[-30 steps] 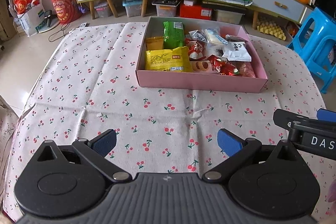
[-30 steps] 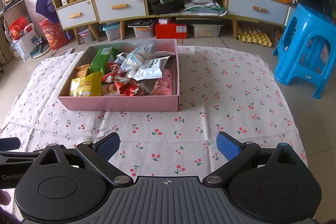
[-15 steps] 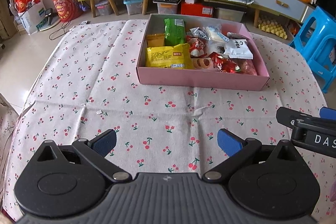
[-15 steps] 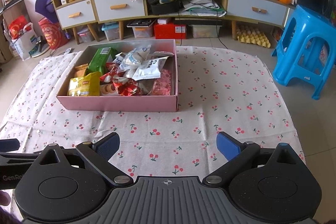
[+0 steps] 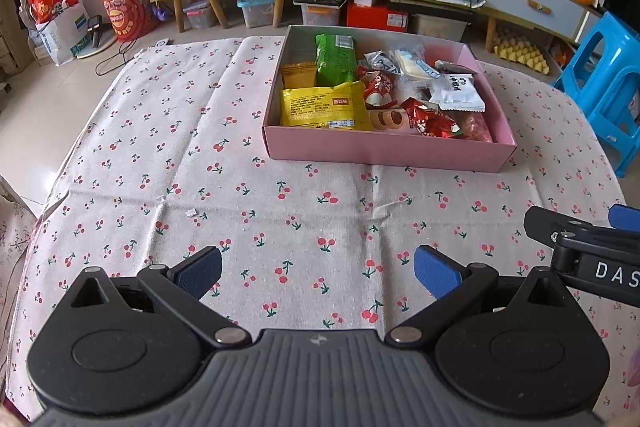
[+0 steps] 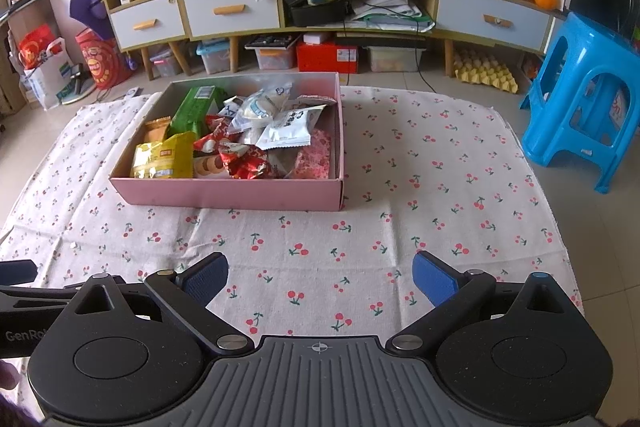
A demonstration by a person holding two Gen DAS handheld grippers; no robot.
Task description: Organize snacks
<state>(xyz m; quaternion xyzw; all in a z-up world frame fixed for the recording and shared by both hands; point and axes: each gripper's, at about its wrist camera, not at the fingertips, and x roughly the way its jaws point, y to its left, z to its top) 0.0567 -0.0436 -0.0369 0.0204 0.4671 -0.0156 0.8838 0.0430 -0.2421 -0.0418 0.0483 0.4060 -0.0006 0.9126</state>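
Snacks [image 5: 384, 95] sit heaped in the pink box [image 5: 384, 151] on the tabletop [image 5: 200, 187], so we hold the left tool [image 5: 318, 273] and the right tool [image 6: 320, 279] spread and empty, well short of it.

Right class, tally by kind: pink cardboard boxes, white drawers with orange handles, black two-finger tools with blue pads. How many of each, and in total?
Pink cardboard boxes: 1
White drawers with orange handles: 3
Black two-finger tools with blue pads: 2 (left tool, right tool)
Total: 6
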